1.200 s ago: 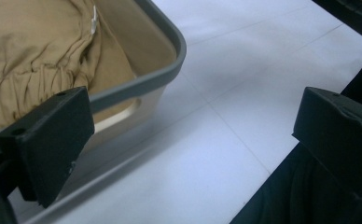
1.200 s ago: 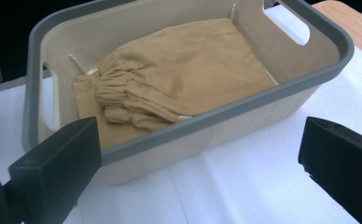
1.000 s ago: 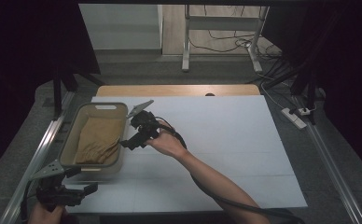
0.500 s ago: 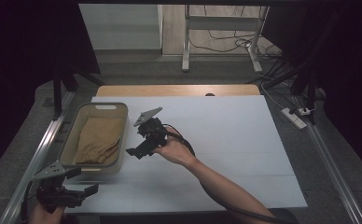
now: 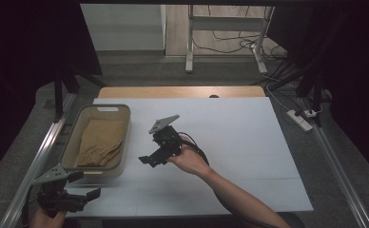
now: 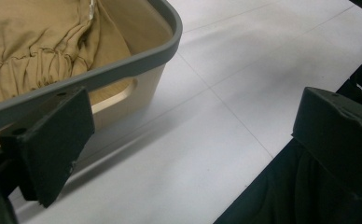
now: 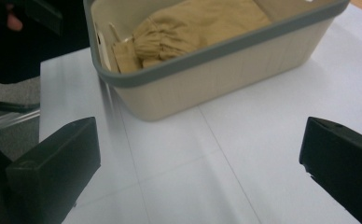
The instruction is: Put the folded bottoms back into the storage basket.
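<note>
A beige bin with a grey rim (image 5: 123, 137) stands at the table's left side, and a tan folded cloth (image 5: 101, 141) lies inside it. A hand holds my right gripper (image 5: 149, 160) just right of the bin, above the white table, open with nothing between its jaws. In the right gripper view that gripper (image 7: 198, 172) faces the bin (image 7: 216, 53) and the cloth (image 7: 202, 23). My left gripper (image 5: 85, 185) sits off the table's near left corner, open and empty. In the left gripper view it (image 6: 193, 154) points at the bin's corner (image 6: 170, 42) and the cloth (image 6: 39, 42).
The white table top (image 5: 239, 142) stretches to the right of the bin. A wooden strip (image 5: 182, 91) runs along its far edge. A metal rail (image 5: 40, 156) lines the left side, and a power strip (image 5: 300, 118) lies on the floor at the right.
My right gripper has drawn back from the bin's right rim, moving right and a little nearer over the table. The left gripper has hardly moved.
</note>
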Demonstrator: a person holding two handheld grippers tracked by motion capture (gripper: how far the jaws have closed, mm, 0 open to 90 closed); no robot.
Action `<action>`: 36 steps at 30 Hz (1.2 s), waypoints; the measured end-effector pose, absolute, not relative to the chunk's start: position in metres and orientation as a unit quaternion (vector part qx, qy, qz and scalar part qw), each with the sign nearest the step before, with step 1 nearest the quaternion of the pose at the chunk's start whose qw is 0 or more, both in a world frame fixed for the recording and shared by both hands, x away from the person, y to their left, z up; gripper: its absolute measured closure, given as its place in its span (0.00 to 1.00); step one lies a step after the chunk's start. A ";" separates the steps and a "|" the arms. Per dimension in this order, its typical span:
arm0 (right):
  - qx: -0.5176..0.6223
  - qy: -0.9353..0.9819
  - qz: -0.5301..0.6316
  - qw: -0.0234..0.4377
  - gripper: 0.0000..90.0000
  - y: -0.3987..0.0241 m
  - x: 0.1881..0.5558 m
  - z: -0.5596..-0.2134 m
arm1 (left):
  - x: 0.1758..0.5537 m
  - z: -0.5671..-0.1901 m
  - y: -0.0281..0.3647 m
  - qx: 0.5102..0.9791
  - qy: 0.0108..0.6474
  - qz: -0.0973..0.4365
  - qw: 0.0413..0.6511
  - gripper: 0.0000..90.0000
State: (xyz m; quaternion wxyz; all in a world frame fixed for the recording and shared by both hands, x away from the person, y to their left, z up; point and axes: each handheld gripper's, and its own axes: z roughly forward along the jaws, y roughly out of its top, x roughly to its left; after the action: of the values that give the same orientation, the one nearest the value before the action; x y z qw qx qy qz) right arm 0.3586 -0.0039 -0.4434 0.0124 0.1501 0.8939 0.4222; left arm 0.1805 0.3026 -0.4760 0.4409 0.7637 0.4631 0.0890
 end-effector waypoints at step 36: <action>0.170 0.893 0.416 0.034 0.00 -0.067 0.323 -0.431 | 0.179 -0.477 0.306 0.755 0.462 0.087 0.458 0.00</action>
State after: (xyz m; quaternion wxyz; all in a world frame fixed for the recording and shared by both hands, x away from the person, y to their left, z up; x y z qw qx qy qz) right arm 0.3226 -0.0672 -0.4306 0.0340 0.1700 0.8926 0.4161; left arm 0.1788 0.3064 -0.4767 0.4584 0.7545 0.4616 0.0866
